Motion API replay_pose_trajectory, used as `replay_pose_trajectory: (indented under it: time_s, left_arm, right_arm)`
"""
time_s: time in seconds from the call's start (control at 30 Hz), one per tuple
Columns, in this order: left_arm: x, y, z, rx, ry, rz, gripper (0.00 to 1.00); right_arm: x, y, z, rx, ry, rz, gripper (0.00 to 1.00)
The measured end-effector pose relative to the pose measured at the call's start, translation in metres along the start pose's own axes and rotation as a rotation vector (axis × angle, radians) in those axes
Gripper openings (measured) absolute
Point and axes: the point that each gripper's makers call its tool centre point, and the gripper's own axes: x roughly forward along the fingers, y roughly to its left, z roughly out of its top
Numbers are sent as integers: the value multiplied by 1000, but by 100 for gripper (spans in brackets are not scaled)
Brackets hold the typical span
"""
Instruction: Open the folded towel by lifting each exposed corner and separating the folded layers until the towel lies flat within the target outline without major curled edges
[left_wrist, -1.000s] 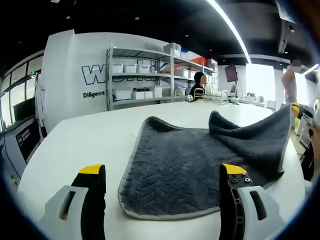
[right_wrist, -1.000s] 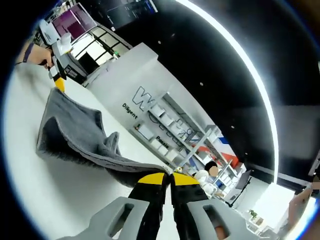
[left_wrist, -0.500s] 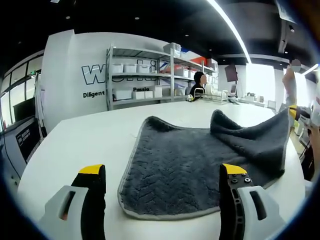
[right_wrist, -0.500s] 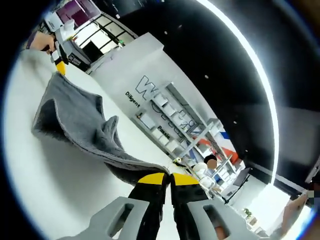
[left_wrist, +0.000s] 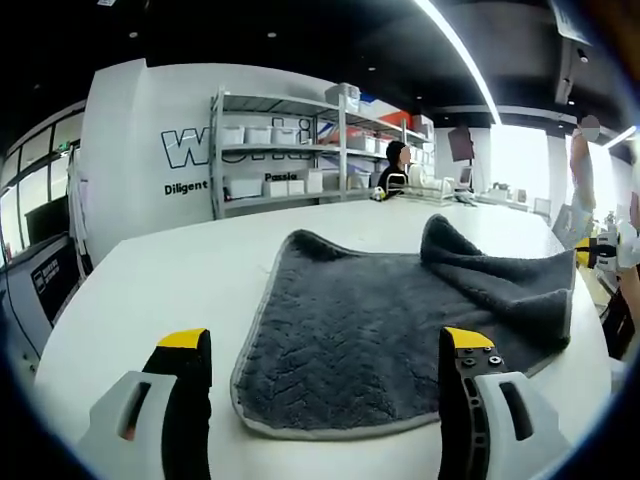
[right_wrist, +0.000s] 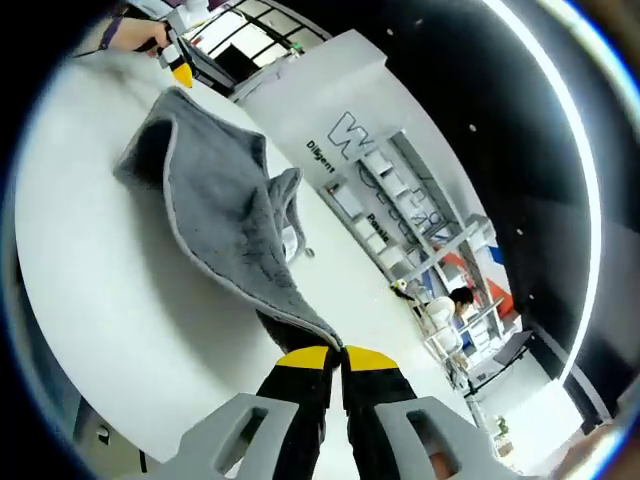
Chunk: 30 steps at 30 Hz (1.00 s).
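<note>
Left gripper (left_wrist: 325, 352), frame bottom: jaws wide, empty, short of the towel's near edge. Towel (left_wrist: 400, 320), frame centre, on the table (left_wrist: 150, 270): soft, limp, light by its look; it should drape and fold back if released early. Grasp at a hemmed corner. Its unfolded part runs away from the camera; the right side is bunched. Right gripper (right_wrist: 335, 352), frame bottom: jaws closed on a towel corner.

The towel (left_wrist: 400, 330) lies on the desk (left_wrist: 170, 280), just beyond the left tongs (left_wrist: 325, 350), whose jaws stand apart. The towel's far right corner is pinched in the right tongs (right_wrist: 338, 358). Shelves (left_wrist: 290, 150) stand behind the towel, past the desk.
</note>
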Motion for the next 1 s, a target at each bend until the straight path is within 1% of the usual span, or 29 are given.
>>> replay_pose_trajectory:
  time_s: [0.07,0.13,0.27,0.4,0.47,0.5,0.53,0.6,0.67,0.73,0.87,0.93,1.0]
  left_arm:
    - [0,-1,0,-1,-1,-2,93]
    - [0,-1,1,-1,-3,-2,93]
    - [1,-3,0,5,-2,-3,93]
    - [1,-3,-1,8,3,-6,93]
    - [3,4,1,7,4,-5,93]
    - [2,4,1,6,4,-4,93]
    - [2,4,0,6,5,-5,93]
    - [5,12,3,6,6,-6,93]
    - [6,14,4,5,7,-6,93]
    - [5,14,4,4,7,-5,93]
    - [8,22,7,4,8,-3,93]
    - [10,26,10,9,8,-4,93]
    - [13,36,14,10,6,-5,93]
  right_arm:
    - [0,5,-4,6,11,23,0]
    - [2,15,-6,41,21,77,0]
    - [2,26,-7,85,24,148,0]
    - [-2,36,-16,65,55,195,0]
    - [-3,42,-20,56,69,222,0]
    - [-4,45,-23,54,79,238,0]
    - [-5,47,-24,53,85,247,1]
    - [-5,49,-26,53,91,257,1]
    - [-6,50,-27,57,95,263,1]
    - [-7,50,-27,69,92,273,1]
    - [-10,53,-25,107,87,308,3]
    - [-12,53,-23,120,81,322,4]
    - [-14,52,-22,133,75,333,6]
